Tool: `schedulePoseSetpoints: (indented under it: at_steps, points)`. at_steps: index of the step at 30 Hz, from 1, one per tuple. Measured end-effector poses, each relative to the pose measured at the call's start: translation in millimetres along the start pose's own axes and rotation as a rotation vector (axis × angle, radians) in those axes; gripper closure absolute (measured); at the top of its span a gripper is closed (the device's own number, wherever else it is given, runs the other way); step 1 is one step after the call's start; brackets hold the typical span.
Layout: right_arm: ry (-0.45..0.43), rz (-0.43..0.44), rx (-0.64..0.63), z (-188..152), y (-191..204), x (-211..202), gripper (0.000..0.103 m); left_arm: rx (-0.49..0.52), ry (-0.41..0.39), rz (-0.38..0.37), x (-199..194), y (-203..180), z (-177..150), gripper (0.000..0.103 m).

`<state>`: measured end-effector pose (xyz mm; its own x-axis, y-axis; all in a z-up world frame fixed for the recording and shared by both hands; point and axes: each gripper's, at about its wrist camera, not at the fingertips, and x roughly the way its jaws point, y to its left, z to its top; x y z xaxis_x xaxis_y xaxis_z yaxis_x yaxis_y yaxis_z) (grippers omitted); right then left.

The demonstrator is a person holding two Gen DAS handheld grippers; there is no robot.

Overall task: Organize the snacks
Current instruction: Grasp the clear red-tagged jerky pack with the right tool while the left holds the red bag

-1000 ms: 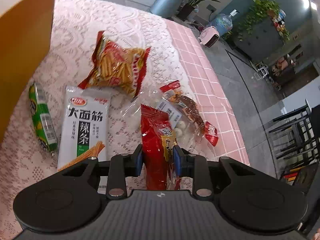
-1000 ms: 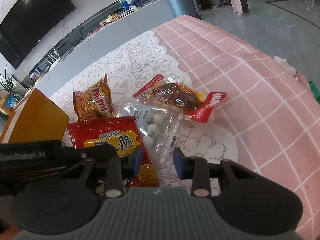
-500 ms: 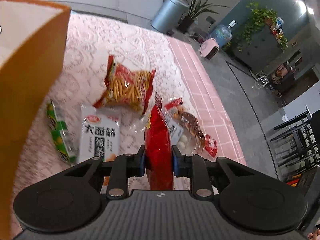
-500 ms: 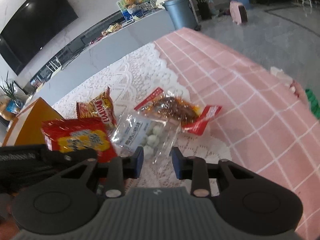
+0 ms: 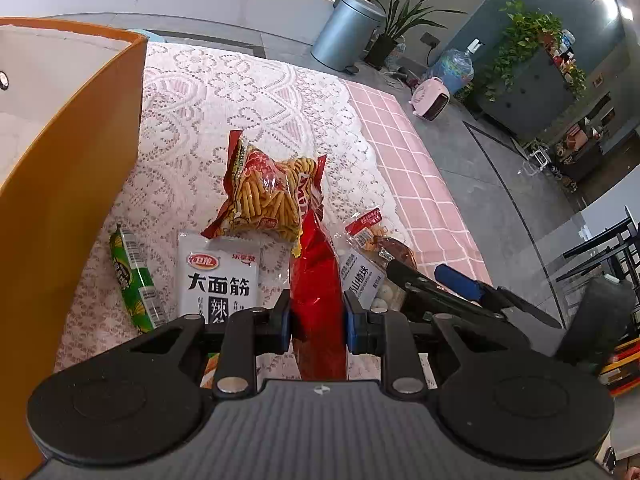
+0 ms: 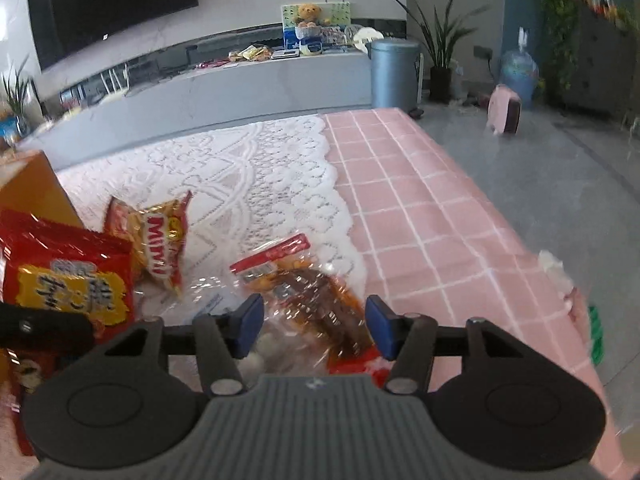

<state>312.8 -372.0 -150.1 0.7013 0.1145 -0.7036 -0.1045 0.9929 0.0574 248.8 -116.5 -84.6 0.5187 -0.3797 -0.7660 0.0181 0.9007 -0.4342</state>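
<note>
My left gripper (image 5: 316, 320) is shut on a red snack bag (image 5: 316, 280) and holds it edge-on above the table; the bag also shows in the right wrist view (image 6: 68, 276). My right gripper (image 6: 314, 326) is open over a brown meat snack pack (image 6: 316, 300) and a clear bag of white balls (image 6: 256, 344). On the lace cloth lie a Mimi stick-snack bag (image 5: 272, 196), a white spicy-strip pack (image 5: 218, 280) and a green sausage (image 5: 134, 280). An orange box (image 5: 68, 184) stands at the left.
The table has a lace cloth (image 5: 224, 104) and a pink checked cloth (image 6: 432, 208); its right edge drops to the floor. The right gripper shows in the left wrist view (image 5: 460, 292). A grey bin (image 5: 346, 32) stands beyond the table.
My left gripper has lifted the red bag higher and back from the table. My right gripper has opened wider and moved forward over the meat snack pack.
</note>
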Motion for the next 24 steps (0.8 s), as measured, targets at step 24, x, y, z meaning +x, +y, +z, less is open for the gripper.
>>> schedulePoseSetpoints:
  at_steps: [24]
  points:
    - [0.008,-0.037,-0.105,0.2,10.4,34.6,0.061,-0.042,0.013,-0.035,-0.1,12.9,4.5,0.076]
